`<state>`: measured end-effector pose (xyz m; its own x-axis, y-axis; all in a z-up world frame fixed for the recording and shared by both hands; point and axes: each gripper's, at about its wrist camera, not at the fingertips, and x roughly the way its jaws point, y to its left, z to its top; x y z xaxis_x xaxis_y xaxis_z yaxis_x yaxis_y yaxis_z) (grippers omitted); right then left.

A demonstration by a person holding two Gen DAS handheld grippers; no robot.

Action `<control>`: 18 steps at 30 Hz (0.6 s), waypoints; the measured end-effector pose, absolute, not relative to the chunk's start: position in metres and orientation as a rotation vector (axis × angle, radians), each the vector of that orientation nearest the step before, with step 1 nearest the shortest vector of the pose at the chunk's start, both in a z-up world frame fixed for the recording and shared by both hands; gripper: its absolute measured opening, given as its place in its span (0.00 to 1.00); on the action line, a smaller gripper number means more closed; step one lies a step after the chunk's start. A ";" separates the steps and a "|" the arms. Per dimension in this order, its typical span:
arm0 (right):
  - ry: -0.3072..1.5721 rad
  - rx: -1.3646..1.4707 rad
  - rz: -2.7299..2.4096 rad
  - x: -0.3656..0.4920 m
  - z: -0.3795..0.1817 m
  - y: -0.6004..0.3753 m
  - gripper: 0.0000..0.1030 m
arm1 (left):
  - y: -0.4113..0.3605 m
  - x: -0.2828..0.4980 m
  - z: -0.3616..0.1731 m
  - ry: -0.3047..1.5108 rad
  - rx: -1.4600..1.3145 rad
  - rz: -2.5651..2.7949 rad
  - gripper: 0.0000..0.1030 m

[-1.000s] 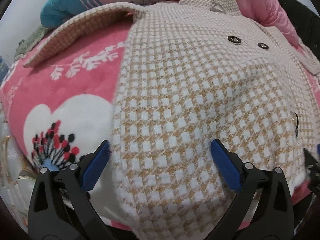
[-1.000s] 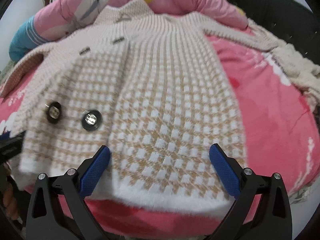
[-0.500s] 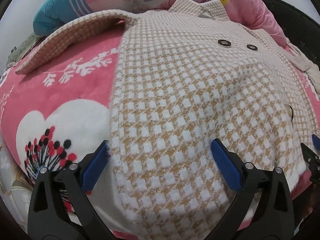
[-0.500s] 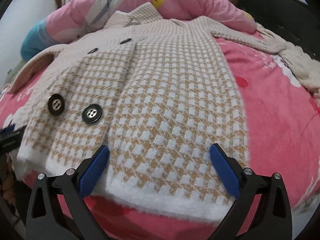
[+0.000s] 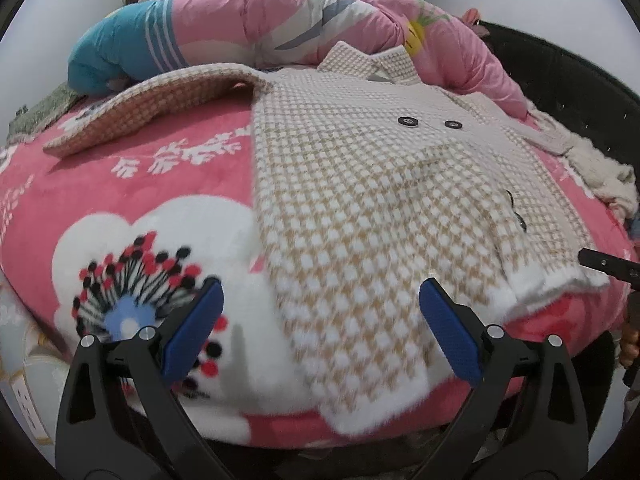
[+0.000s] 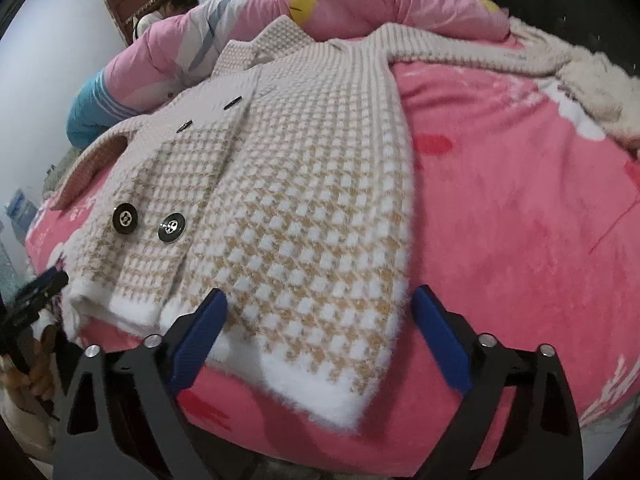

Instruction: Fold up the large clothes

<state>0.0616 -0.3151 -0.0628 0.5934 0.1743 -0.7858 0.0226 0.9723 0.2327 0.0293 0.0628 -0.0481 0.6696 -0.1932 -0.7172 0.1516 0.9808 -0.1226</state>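
A beige-and-white houndstooth coat (image 5: 360, 184) lies front-up and spread out on a pink flowered blanket (image 5: 120, 184), its collar at the far end. One sleeve (image 5: 152, 108) stretches left, the other (image 6: 460, 56) right. Two black buttons (image 6: 172, 228) sit near the white hem. My left gripper (image 5: 320, 292) hovers before the hem's left corner, jaws wide and closing, pads touching nothing. My right gripper (image 6: 320, 300) hovers over the hem's right part of the coat (image 6: 304, 184), jaws wide and closing, with the hem below them and not pinched.
A rolled pink and blue quilt (image 5: 248, 20) lies along the far side of the bed. A white fluffy garment (image 6: 592, 88) is heaped at the right. A dark bed frame (image 5: 560, 80) curves behind. A person (image 6: 172, 4) sits beyond the quilt.
Both grippers have drawn back from the coat toward the bed's near edge and tipped up. The whole hem and more of the blanket now show. Both jaws stand slightly narrower.
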 end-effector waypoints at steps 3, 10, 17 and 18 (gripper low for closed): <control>0.938 0.268 0.091 0.056 -0.061 -0.323 0.73 | 0.069 0.033 -0.051 0.842 -0.107 -0.197 0.66; 0.962 0.353 0.081 0.053 -0.063 -0.341 0.54 | 0.078 0.055 -0.065 0.884 -0.174 -0.250 0.52; 0.957 0.439 0.129 0.102 -0.074 -0.348 0.41 | 0.083 0.091 -0.071 0.863 -0.287 -0.300 0.47; 0.959 0.452 0.132 0.105 -0.076 -0.348 0.38 | 0.086 0.096 -0.074 0.864 -0.327 -0.309 0.46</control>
